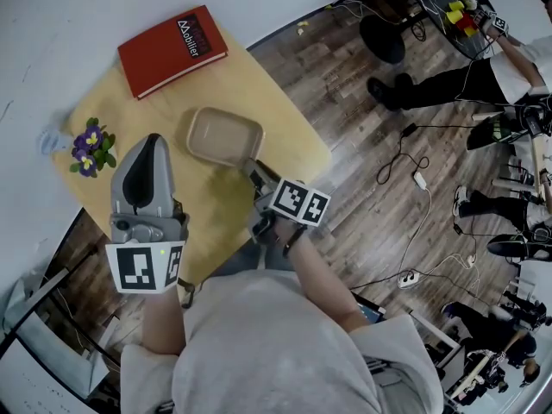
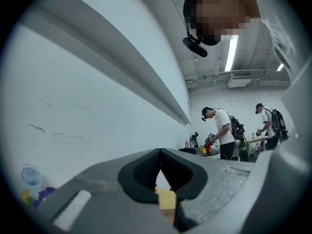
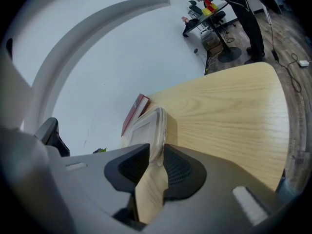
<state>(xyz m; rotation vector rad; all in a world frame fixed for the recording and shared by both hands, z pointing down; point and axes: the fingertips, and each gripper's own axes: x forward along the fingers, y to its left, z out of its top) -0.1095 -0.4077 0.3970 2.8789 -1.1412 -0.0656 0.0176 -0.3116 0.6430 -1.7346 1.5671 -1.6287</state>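
Gripping near rim of tray [image 1: 222, 136]: right tongs [image 1: 257, 170]; tray lies ahead. Left tongs [image 1: 153, 140] clenched, empty, beside it.

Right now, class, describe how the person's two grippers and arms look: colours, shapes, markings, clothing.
The left gripper and right gripper are grey tapered shells with black ribbed pads on the jaws. Each carries a white cube with black square markers. The person wears a pale short-sleeved shirt.
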